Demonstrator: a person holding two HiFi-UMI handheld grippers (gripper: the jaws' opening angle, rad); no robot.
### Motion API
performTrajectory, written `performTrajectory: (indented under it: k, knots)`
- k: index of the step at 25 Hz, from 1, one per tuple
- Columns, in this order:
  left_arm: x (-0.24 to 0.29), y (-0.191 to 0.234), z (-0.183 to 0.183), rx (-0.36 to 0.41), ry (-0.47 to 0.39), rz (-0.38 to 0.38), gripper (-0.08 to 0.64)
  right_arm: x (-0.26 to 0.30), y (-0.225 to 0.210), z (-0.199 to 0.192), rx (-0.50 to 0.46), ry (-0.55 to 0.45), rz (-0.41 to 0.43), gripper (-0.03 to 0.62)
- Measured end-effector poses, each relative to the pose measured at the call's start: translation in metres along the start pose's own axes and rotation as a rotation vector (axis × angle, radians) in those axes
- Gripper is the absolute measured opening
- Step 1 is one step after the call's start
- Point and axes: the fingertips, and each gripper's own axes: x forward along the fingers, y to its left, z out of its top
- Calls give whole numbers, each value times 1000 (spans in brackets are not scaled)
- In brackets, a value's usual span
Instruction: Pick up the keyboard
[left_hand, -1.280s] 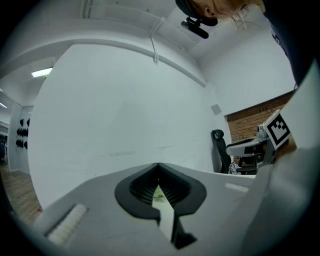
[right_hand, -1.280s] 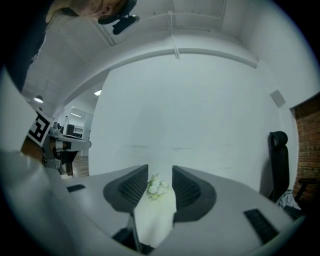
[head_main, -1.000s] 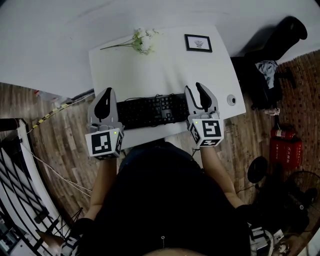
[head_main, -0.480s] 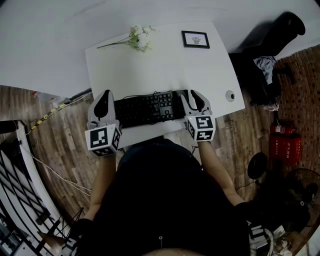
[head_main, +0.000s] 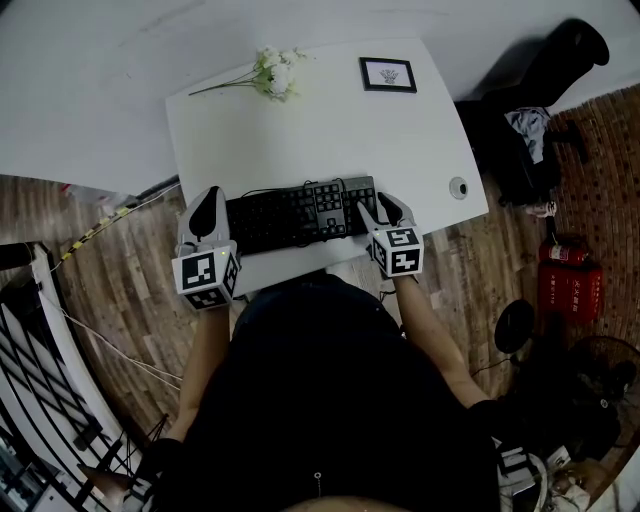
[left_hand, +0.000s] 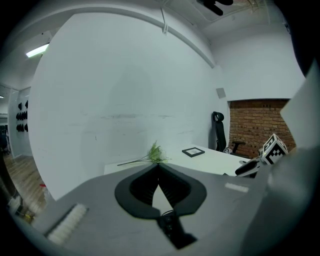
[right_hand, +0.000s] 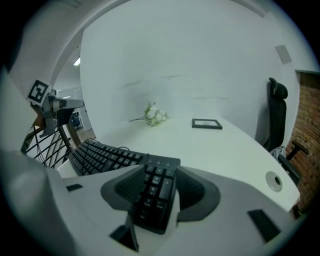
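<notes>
A black keyboard (head_main: 300, 212) lies along the near edge of the white table (head_main: 330, 130). My right gripper (head_main: 382, 207) is at its right end, jaws opening. In the right gripper view the number-pad end of the keyboard (right_hand: 155, 187) shows between the two fingers of the right gripper (right_hand: 161, 167), and the pads do not press on it. My left gripper (head_main: 209, 200) is shut and empty just off the keyboard's left end. The left gripper (left_hand: 158, 166) in its own view shows jaws meeting, with no keyboard in sight.
A sprig of white flowers (head_main: 270, 75) and a small framed picture (head_main: 388, 74) lie at the table's far side. A round cable hole (head_main: 458, 187) sits near the right edge. A black chair (head_main: 560, 60) and a red fire extinguisher (head_main: 570, 290) stand on the wooden floor at the right.
Both grippers have sunk toward the table. The right one dropped further, now straddles the keyboard's right end, and its jaws stand wider. The left stays shut.
</notes>
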Motion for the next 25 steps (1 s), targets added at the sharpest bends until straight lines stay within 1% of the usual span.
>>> performTrajectory:
  k: [5,11,16,20,25]
  knots:
    - [1,2,-6,0,19,2,12,7,2,-18,59,62,59,201]
    - [-1,6,-11,2,32,7,12,14,4,-27,118,112,106,219]
    - [-2,11,-12,6,34,15,12,18,4,-31,145,150,122,230]
    - [-2,15,-13,7,36,23,12,21,3,-35,190,193,136,232]
    - [-3,18,-16,5,39,34,12,23,3,-38,224,245,115,233]
